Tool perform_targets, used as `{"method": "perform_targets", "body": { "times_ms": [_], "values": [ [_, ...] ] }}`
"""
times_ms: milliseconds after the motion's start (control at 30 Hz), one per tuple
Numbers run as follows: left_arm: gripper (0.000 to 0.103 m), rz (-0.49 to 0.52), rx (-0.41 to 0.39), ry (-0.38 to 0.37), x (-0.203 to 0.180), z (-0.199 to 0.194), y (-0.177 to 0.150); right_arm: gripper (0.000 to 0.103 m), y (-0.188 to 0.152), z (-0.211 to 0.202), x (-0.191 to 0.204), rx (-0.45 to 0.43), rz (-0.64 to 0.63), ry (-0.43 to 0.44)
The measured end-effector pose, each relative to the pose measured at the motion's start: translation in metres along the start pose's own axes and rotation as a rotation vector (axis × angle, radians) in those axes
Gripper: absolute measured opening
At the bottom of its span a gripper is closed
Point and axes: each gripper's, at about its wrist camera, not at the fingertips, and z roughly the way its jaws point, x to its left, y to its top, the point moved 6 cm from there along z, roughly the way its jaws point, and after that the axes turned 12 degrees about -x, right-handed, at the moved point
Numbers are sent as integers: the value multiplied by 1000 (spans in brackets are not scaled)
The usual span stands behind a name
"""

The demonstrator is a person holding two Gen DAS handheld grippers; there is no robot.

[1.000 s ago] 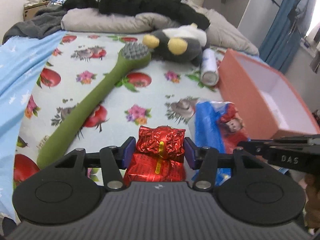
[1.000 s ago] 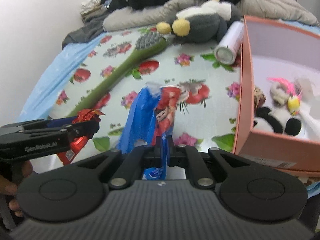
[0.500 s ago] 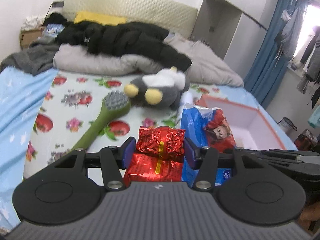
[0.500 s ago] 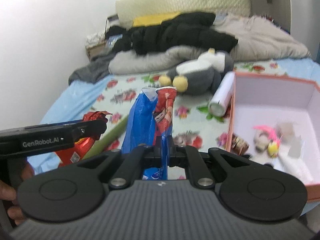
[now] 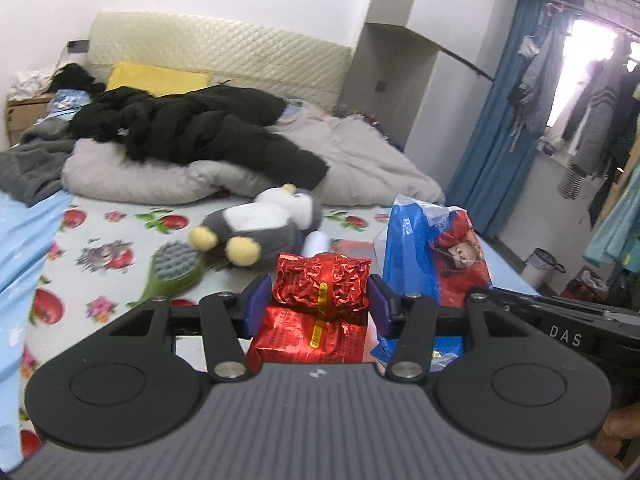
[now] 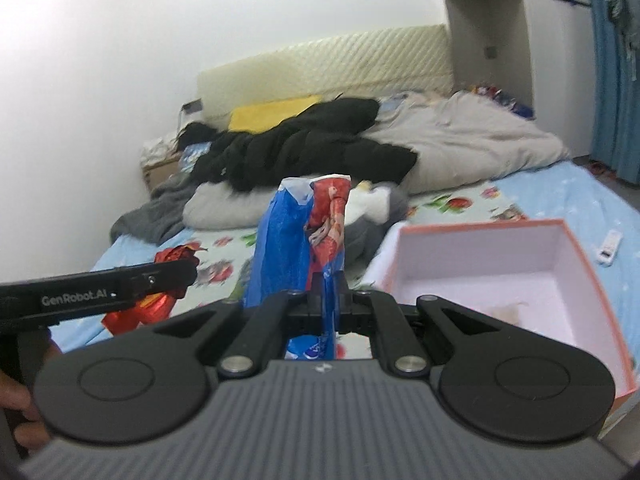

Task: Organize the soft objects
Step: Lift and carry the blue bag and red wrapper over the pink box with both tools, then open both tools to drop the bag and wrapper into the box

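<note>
Left gripper (image 5: 318,306): jaws partway apart, blue pads pressed on both sides of a crinkled red foil packet (image 5: 320,284), carried clear of the bed. Lower part of the packet runs under the gripper body, cut off.

Right gripper (image 6: 329,294): jaws pressed nearly together, pinching the thin edge of a blue-and-red plastic pack (image 6: 304,236). The pack stands up from the jaws; its bottom end hangs below them and only part of it shows.

Cross-view:
- Left wrist view shows the right gripper as a black bar at the lower right edge, with the blue-and-red pack just right of the foil packet.
- Right wrist view shows the left gripper as a black bar at left, red foil poking out around its tip, and part of a hand (image 6: 16,396) at the frame edge.
- Pink box (image 6: 516,264), open, just ahead-right of the right gripper; only the right view shows its inside. Contents are a faint blur, can't identify.
- Only the left view shows the green brush (image 5: 172,272) and the grey-white plush toy (image 5: 260,228) clearly, both ahead-left of the left gripper on the floral sheet (image 5: 100,240).
- In the right view the plush is mostly hidden behind the held pack.

Right view is motion-blurred; print on the pack not readable.
</note>
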Motion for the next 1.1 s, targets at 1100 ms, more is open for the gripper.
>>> {"method": "perform_targets", "body": {
  "times_ms": [1100],
  "values": [
    [58,109,424,-150,-141,261,-138,7,-83,64,-216,179,192,-287]
  ]
}}
